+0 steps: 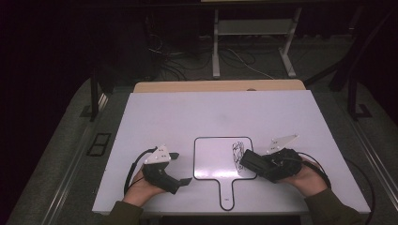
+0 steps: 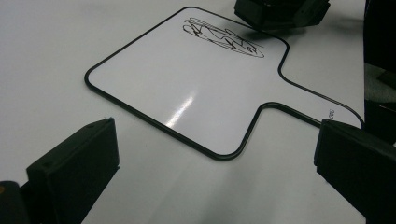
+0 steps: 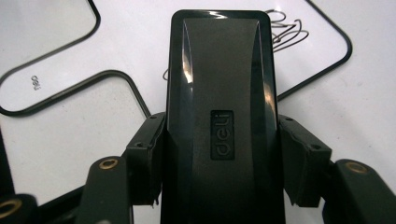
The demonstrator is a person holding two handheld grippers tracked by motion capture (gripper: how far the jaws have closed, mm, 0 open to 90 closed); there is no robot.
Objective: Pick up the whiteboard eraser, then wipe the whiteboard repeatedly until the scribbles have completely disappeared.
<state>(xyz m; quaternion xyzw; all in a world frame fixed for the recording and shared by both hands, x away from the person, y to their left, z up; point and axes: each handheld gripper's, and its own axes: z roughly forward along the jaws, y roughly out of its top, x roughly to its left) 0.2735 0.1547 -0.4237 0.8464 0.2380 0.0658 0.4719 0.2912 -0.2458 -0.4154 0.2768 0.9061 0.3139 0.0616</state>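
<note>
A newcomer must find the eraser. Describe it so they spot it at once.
On the white table lies a paddle-shaped whiteboard. Over its scribbled right side, the right gripper clamps the eraser: a glossy black block, the only object gripped.

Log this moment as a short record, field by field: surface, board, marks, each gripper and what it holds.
surface: white table
board: paddle-shaped whiteboard with a black edge, flat on the table, handle toward the person
marks: black scribble on the board's right part
left gripper: open, holds nothing, beside the board's left edge
right gripper: shut on a black eraser marked deli, over the scribble
eraser contact with board: cannot tell
</note>
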